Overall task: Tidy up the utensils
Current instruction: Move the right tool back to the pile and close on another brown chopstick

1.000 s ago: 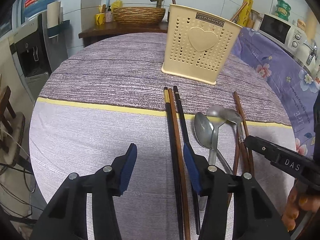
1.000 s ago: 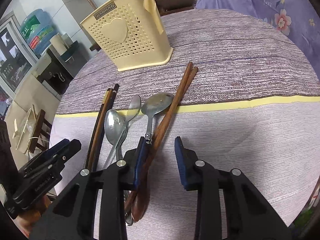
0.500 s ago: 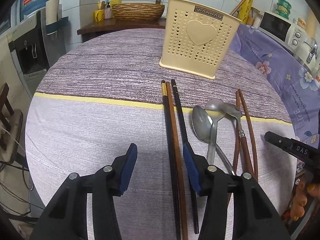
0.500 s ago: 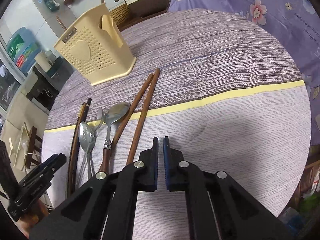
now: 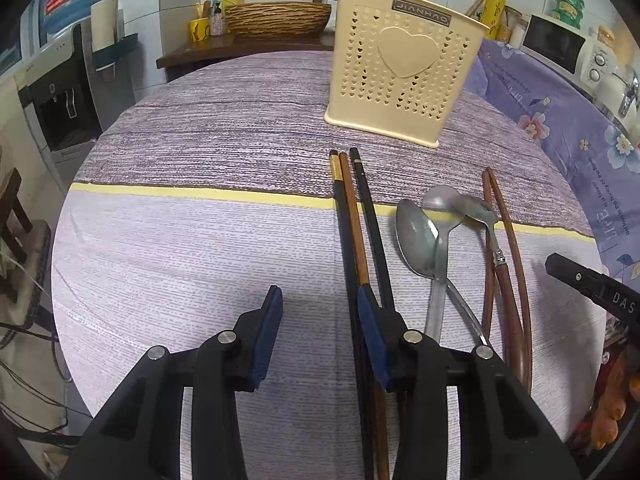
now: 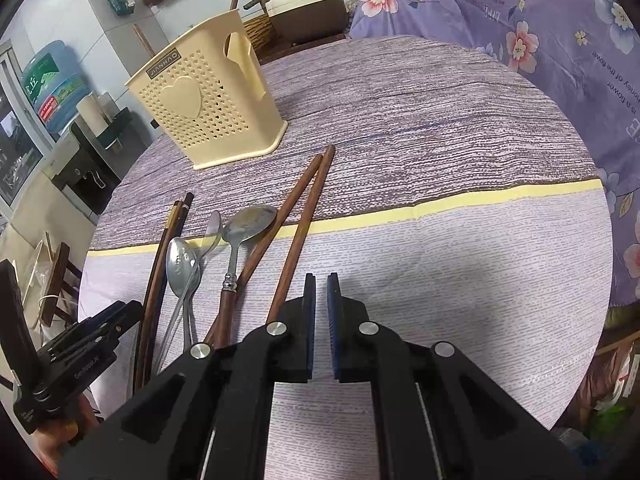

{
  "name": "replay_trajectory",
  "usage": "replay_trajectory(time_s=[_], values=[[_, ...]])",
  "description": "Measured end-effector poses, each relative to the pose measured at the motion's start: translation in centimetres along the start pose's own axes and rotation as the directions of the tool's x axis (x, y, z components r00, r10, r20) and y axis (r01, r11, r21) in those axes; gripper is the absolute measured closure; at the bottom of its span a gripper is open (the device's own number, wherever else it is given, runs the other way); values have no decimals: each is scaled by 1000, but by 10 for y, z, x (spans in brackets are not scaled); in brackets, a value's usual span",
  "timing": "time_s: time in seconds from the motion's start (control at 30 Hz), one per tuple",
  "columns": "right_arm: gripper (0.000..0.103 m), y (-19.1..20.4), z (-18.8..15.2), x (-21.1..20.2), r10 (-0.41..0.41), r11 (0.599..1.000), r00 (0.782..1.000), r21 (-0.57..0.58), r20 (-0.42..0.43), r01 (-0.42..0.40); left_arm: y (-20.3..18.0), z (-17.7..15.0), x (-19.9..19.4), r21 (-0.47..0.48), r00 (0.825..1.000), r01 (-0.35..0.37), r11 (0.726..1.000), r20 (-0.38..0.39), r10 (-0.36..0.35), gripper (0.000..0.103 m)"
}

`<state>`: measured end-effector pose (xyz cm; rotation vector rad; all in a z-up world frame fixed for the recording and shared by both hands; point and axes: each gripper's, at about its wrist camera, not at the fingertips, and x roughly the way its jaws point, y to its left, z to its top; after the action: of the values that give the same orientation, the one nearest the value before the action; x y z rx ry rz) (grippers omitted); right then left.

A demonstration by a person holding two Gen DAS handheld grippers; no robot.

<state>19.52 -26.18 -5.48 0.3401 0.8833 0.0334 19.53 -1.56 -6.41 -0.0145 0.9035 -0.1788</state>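
Observation:
A cream perforated utensil holder (image 5: 404, 68) (image 6: 208, 108) stands upright at the back of the table. In front of it lie three dark chopsticks (image 5: 352, 216) (image 6: 168, 232), two steel spoons (image 5: 416, 236) (image 6: 180, 264), a wood-handled spoon (image 5: 480, 210) (image 6: 248, 220) and two brown chopsticks (image 5: 508, 240) (image 6: 304, 196), splayed in a V. My left gripper (image 5: 319, 296) (image 6: 80, 344) hovers over the dark chopsticks. Its jaws are closing, with the leftmost chopstick just inside the right pad and nothing pressed. My right gripper (image 6: 321, 280) (image 5: 592, 288) is shut on nothing, just right of the brown chopsticks.
The round table (image 5: 180, 240) wears a striped lilac cloth with a yellow band; its edge curves close on both sides. A purple flowered cloth (image 6: 560, 60) covers the counter on the right. A water dispenser (image 5: 68, 92) stands left, and a wicker basket (image 5: 276, 20) sits behind the holder.
My right gripper went from open around the brown chopsticks to shut, and shifted right of them; the two chopsticks now lie splayed. The left jaws narrowed a little.

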Motion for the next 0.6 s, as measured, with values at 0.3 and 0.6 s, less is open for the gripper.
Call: replay_trajectory(time_s=[0.3,0.6], values=[[65,-1,-1,1,-21,1000,1000,18,14,21,-1,8,9,47,1000,-28,998,-4,28,63],[65,12,20,15,-28,999,999,-33,-17,27,15,37,26,25,998,-54,998,-34,55,61]])
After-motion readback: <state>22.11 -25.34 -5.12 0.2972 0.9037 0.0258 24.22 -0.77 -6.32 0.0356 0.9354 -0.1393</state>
